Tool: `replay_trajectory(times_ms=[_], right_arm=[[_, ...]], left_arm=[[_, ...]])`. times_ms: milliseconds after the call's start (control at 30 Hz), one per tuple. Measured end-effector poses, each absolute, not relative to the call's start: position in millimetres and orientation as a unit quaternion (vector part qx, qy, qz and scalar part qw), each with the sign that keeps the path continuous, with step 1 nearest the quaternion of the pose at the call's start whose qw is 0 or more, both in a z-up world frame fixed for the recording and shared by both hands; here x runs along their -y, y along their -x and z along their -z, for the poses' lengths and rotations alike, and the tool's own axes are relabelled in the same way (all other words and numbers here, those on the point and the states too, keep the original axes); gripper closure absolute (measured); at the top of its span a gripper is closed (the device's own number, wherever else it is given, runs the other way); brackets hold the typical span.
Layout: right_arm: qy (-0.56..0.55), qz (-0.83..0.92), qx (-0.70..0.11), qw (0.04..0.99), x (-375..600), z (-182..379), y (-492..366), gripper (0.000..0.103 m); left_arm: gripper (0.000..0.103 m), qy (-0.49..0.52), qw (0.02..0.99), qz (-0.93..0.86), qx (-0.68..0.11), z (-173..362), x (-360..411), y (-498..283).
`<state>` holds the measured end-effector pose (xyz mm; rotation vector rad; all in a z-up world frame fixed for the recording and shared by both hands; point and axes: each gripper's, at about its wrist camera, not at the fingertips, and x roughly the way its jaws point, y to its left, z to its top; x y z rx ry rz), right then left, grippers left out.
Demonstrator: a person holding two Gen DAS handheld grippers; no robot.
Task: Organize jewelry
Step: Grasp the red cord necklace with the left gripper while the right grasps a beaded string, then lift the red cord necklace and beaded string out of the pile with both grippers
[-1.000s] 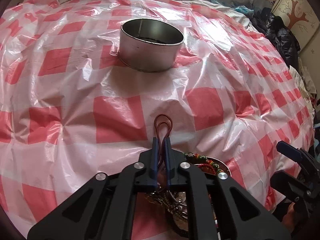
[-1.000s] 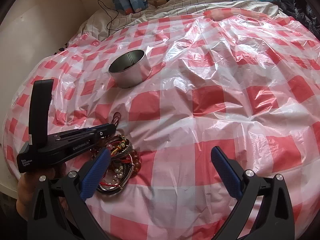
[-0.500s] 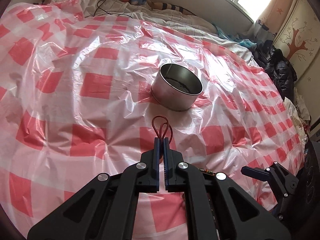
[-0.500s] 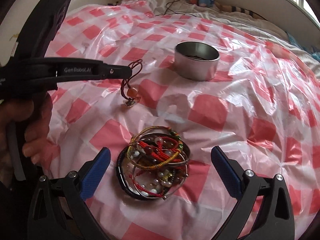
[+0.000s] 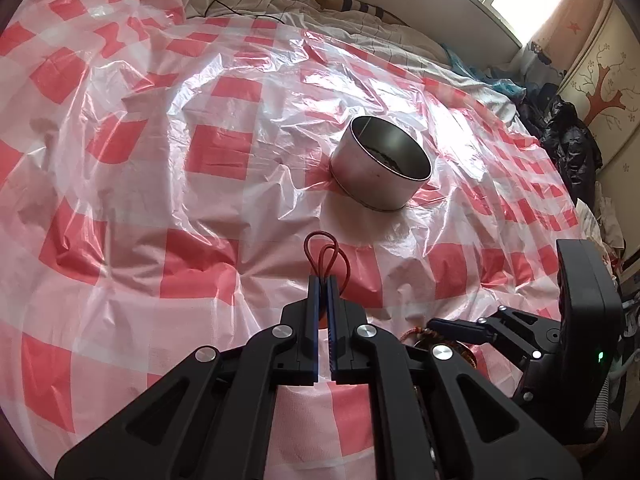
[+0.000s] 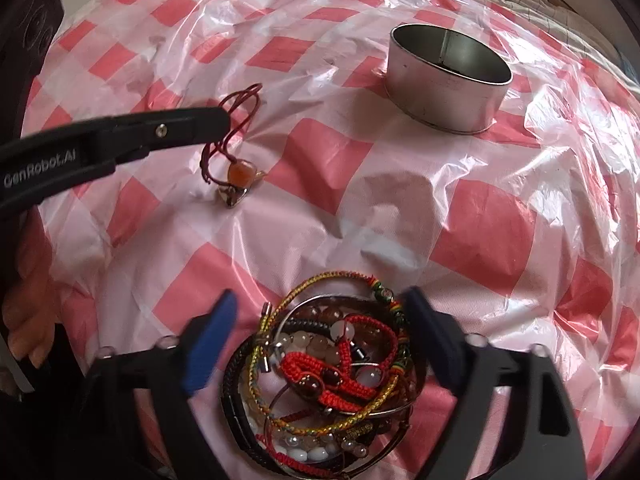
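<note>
Left wrist view: our left gripper (image 5: pixel 323 280) clenched on a red cord pendant (image 5: pixel 326 254), centre frame; steel tin (image 5: pixel 380 168) above right. We judge transfer underway; next, carry it over the tin and release.

Right wrist view: our right gripper (image 6: pixel 316 344) spread over the bracelet pile (image 6: pixel 328 376), lower centre; checked plastic sheet (image 6: pixel 360 184) covers a bed.

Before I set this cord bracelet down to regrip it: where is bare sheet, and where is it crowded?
Bare checked sheet lies between the round tin and the jewelry pile, and wide to the tin's left and right. It is crowded around the pile, which the open right gripper straddles. The left gripper holds the cord bracelet.
</note>
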<state>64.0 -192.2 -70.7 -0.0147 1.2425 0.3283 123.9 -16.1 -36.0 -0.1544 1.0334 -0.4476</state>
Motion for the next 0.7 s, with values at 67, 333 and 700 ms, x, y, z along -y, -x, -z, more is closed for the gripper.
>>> replay_trajectory(times_ms=[67, 333, 700], right_arm=[[-0.064, -0.171, -0.578, 0.795, 207.9, 68.8, -70.7, 0.074], [-0.212, -0.196, -0.534, 0.795, 252.0, 54.1, -71.0, 0.089], [-0.305, -0.235, -0.515, 0.766, 265.8, 47.9, -78.9, 0.057]], left_arm=[[0.100, 0.075, 0.843, 0.212, -0.489, 36.0, 16.3, -123.1], [0.100, 0.087, 0.844, 0.206, -0.488, 37.1, 7.5, -122.8], [0.100, 0.086, 0.841, 0.209, -0.491, 38.4, 10.7, -124.2]])
